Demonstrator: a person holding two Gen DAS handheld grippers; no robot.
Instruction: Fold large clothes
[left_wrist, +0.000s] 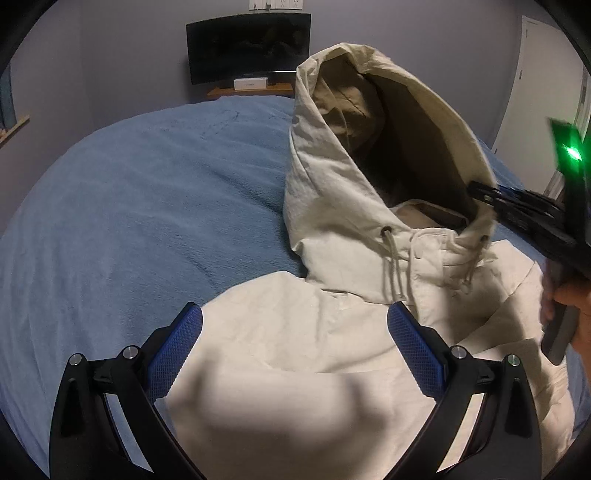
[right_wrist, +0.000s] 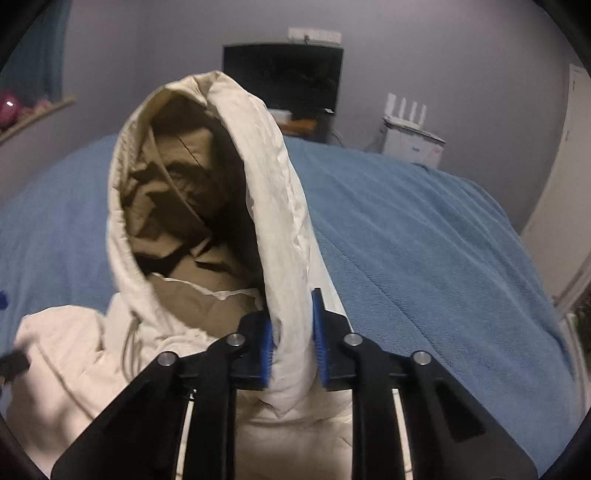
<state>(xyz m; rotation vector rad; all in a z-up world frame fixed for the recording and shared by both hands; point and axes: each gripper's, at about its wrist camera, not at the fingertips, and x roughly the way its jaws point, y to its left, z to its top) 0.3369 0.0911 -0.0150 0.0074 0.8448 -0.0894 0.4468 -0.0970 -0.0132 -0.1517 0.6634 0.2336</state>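
A cream hooded jacket (left_wrist: 332, 369) lies on the blue blanket (left_wrist: 129, 206) of a bed. Its hood (left_wrist: 332, 177) stands raised and shows a tan lining, and a drawstring (left_wrist: 393, 266) hangs at the collar. My right gripper (right_wrist: 293, 347) is shut on the right rim of the hood (right_wrist: 280, 206) and holds it up; the left wrist view shows that gripper (left_wrist: 476, 192) clamped on the same rim from the right. My left gripper (left_wrist: 295, 332) hovers over the jacket's body, open, its blue pads (left_wrist: 177, 354) wide apart and gripping nothing.
A person's hand (left_wrist: 569, 295) holds the right gripper's handle. Beyond the bed a dark monitor (right_wrist: 284, 74) stands against the grey wall, with a white box (right_wrist: 406, 133) to its right. A white door (right_wrist: 565, 166) is at far right. Blue blanket (right_wrist: 424, 240) spreads around the jacket.
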